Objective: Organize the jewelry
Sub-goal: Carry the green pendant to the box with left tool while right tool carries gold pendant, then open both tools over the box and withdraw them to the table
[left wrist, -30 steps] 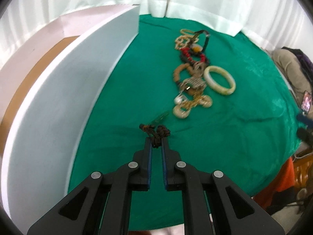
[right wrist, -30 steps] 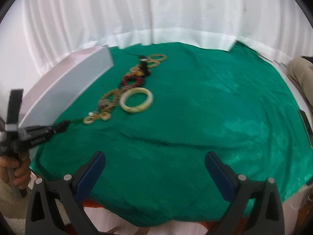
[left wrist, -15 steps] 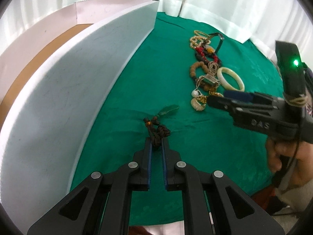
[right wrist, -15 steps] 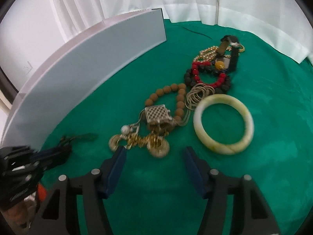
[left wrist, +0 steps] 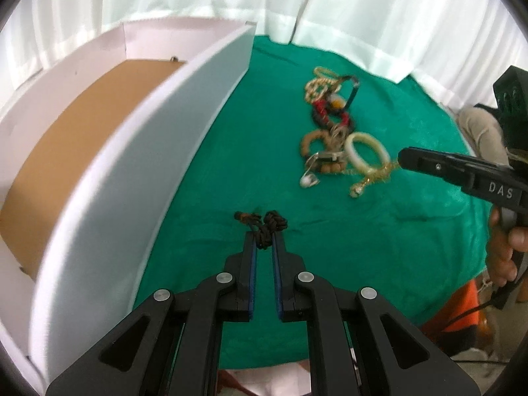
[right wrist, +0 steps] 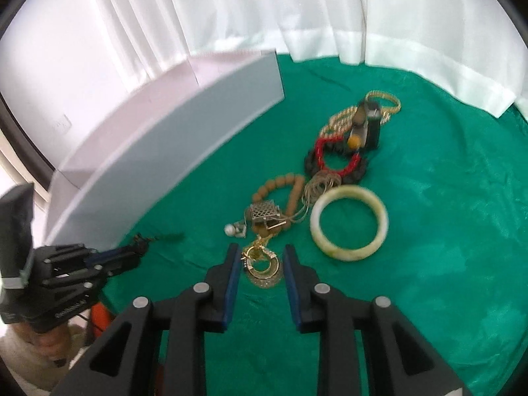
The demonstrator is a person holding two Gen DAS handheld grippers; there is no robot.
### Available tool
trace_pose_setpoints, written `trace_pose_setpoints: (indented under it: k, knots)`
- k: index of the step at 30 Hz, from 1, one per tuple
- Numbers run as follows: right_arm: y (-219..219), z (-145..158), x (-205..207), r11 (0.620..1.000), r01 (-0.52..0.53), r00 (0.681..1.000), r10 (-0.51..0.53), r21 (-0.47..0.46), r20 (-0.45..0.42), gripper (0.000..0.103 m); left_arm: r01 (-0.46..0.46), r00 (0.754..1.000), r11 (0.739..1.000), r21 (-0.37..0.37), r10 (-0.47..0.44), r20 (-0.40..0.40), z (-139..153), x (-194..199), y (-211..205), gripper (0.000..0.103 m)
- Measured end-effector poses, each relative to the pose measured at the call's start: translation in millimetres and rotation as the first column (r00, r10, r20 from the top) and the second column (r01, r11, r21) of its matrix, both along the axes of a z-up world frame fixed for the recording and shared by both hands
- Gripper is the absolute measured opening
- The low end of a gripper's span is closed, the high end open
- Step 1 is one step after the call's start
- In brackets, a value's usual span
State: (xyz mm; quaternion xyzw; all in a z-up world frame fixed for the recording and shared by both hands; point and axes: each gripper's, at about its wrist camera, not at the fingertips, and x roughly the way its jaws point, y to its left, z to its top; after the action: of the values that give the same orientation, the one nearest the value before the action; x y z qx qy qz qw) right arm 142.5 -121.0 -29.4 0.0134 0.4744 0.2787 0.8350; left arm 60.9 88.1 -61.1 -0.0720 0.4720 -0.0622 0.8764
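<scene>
My left gripper [left wrist: 264,241] is shut on a dark braided cord [left wrist: 269,226], held just above the green cloth [left wrist: 330,247] beside the white box [left wrist: 132,165]. The cord's green pendant [right wrist: 171,237] trails from it in the right wrist view. A gold ring pendant [right wrist: 262,267] on a gold chain lies between the fingers of my right gripper [right wrist: 260,250]. Its jaws are closing, with a small gap still showing on each side. In the left wrist view the right gripper [left wrist: 401,158] has its tip at the gold chain [left wrist: 373,178], next to the jade bangle [left wrist: 366,155].
The pile runs back from the bangle [right wrist: 349,224]: a wooden bead bracelet [right wrist: 280,188], a red and black bead bracelet [right wrist: 333,161], gold chains [right wrist: 379,105]. The box shows a brown floor [left wrist: 82,125]. White curtains hang behind. A person's hand [left wrist: 505,250] holds the right gripper.
My right gripper has swung in over the near end of the jewelry pile and narrowed its jaws around the gold pendant. The left gripper has risen a little with the cord.
</scene>
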Motion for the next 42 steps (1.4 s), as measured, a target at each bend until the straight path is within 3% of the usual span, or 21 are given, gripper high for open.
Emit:
trace_pose_setpoints:
  k: [11, 15, 19, 23, 26, 34, 35, 36, 38, 40, 42]
  knots:
    - [9, 75, 12, 0.994, -0.056, 0.997, 0.050, 0.095, 0.061, 0.026, -0.040, 0.995, 0.998, -0.046, 0.044, 0.089, 79, -13, 34, 0.007]
    - [37, 109, 16, 0.983, -0.122, 0.989, 0.108, 0.136, 0.101, 0.026, -0.107, 0.985, 0.993, -0.041, 0.111, 0.130, 112, -17, 70, 0.007]
    - [79, 143, 25, 0.962, -0.197, 0.975, 0.173, 0.189, 0.138, 0.026, -0.212, 0.966, 0.977, 0.008, 0.208, 0.156, 127, -20, 109, 0.007]
    - [133, 166, 27, 0.935, -0.283, 0.952, 0.247, 0.213, 0.181, 0.026, -0.303, 0.947, 0.952, 0.037, 0.297, 0.125, 114, -22, 144, 0.007]
    - [170, 161, 28, 0.919, -0.328, 0.940, 0.295, 0.220, 0.173, 0.026, -0.352, 0.935, 0.934, 0.064, 0.348, 0.070, 86, -20, 163, 0.007]
    - [253, 88, 29, 0.925, -0.360, 0.932, 0.351, 0.121, 0.087, 0.027, -0.389, 0.916, 0.911, 0.140, 0.398, -0.045, 20, -21, 169, 0.009]
    - [257, 80, 29, 0.928, -0.355, 0.935, 0.349, 0.114, 0.072, 0.028, -0.391, 0.915, 0.908, 0.149, 0.402, -0.048, 17, -22, 168, 0.011]
    - [259, 73, 28, 0.930, -0.349, 0.937, 0.344, 0.112, 0.063, 0.029, -0.391, 0.914, 0.907, 0.158, 0.403, -0.051, 15, -21, 166, 0.023]
    - [257, 65, 27, 0.938, -0.332, 0.943, 0.328, 0.103, 0.057, 0.067, -0.392, 0.914, 0.904, 0.172, 0.404, -0.043, 17, -23, 162, 0.068]
    - [244, 66, 23, 0.946, -0.307, 0.951, 0.301, 0.103, 0.071, 0.071, -0.391, 0.918, 0.902, 0.185, 0.396, 0.007, 26, -28, 154, 0.079]
    - [229, 68, 19, 0.957, -0.279, 0.958, 0.272, 0.083, 0.088, 0.073, -0.374, 0.927, 0.907, 0.193, 0.371, 0.055, 36, -31, 143, 0.083]
